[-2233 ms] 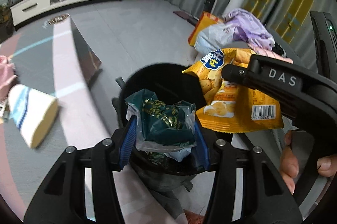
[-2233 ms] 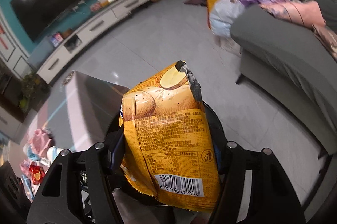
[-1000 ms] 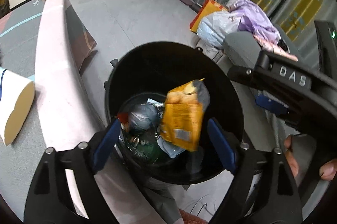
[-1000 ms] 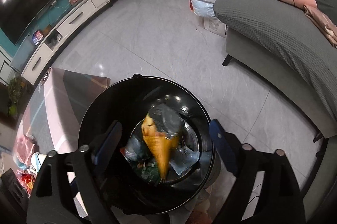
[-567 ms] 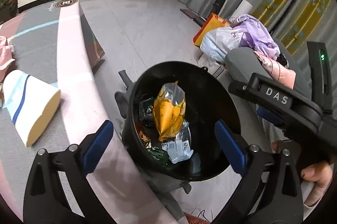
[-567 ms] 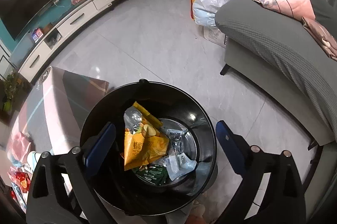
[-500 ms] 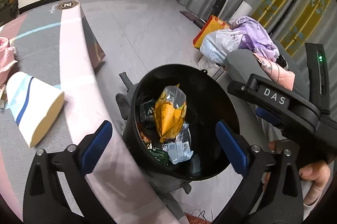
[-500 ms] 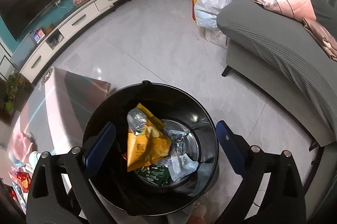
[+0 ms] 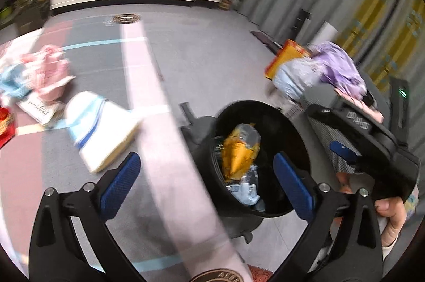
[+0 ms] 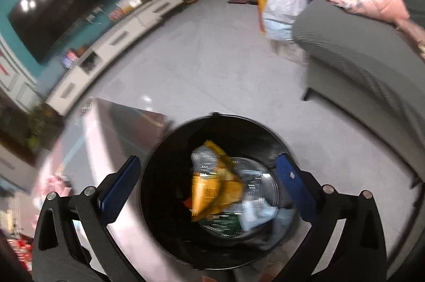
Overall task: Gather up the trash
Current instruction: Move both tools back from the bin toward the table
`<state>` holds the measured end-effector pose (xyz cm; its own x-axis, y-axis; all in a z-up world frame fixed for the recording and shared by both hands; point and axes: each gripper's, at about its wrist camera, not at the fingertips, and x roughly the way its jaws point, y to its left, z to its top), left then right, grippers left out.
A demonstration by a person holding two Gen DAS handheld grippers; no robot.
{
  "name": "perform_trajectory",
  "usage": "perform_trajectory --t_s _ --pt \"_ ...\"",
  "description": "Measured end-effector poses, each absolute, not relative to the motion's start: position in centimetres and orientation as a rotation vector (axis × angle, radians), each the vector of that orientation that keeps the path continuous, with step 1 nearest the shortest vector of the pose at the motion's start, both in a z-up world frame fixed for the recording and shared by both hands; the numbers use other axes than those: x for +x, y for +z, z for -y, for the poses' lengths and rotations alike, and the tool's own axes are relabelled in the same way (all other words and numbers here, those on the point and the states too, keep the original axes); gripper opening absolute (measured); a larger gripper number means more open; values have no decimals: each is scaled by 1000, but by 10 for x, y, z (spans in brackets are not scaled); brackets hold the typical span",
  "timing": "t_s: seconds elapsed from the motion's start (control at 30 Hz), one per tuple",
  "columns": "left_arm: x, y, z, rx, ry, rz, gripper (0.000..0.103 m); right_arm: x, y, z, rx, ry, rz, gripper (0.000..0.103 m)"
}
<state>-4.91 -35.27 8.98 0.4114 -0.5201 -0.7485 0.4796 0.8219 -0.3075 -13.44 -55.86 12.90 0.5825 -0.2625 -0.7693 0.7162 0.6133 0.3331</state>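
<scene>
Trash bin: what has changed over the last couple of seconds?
Both wrappers were let go: the orange chip bag and the green wrapper now lie inside the black bin. The left gripper and right gripper are empty, the right's jaws opening. The left view has swung toward the table. The bin stayed put.

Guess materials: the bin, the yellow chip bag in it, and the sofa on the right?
Bin: looks like glossy black plastic, with sheen on the inner wall; the pale shiny bottom may be metal.
Yellow chip bag: printed plastic film with a silvery lining, crinkled and reflective.
Sofa: grey woven fabric, matte, with a fine ribbed texture.
</scene>
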Motion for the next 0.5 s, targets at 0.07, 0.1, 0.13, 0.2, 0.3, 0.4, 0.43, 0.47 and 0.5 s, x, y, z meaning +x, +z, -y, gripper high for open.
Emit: perform_trajectory --t_s 0.07,0.1,0.13,0.2,0.3,0.4,0.43,0.47,0.5 --pt "-49 96 334 -71 -550 -963 100 -136 134 559 730 -586 -696 100" --pt "-49 99 326 -75 -526 -963 100 -136 136 559 746 -581 -670 100" --pt "-50 103 314 -78 -494 -962 100 -136 138 559 762 -566 -649 100" --pt "-52 112 292 -76 -446 -970 100 -133 136 559 799 -546 -658 100" --pt "-57 124 239 -150 -420 -979 100 -129 130 559 825 -563 -695 100" --pt "-61 144 181 -219 -355 -900 100 -131 128 556 810 -586 -685 100" --pt "-62 152 163 -219 -319 -866 100 -131 129 555 786 -602 -687 100" --pt "-63 159 148 -219 -285 -837 100 -131 130 554 756 -618 -684 100" --pt "-65 166 130 -221 -245 -802 100 -131 131 551 720 -641 -672 100"
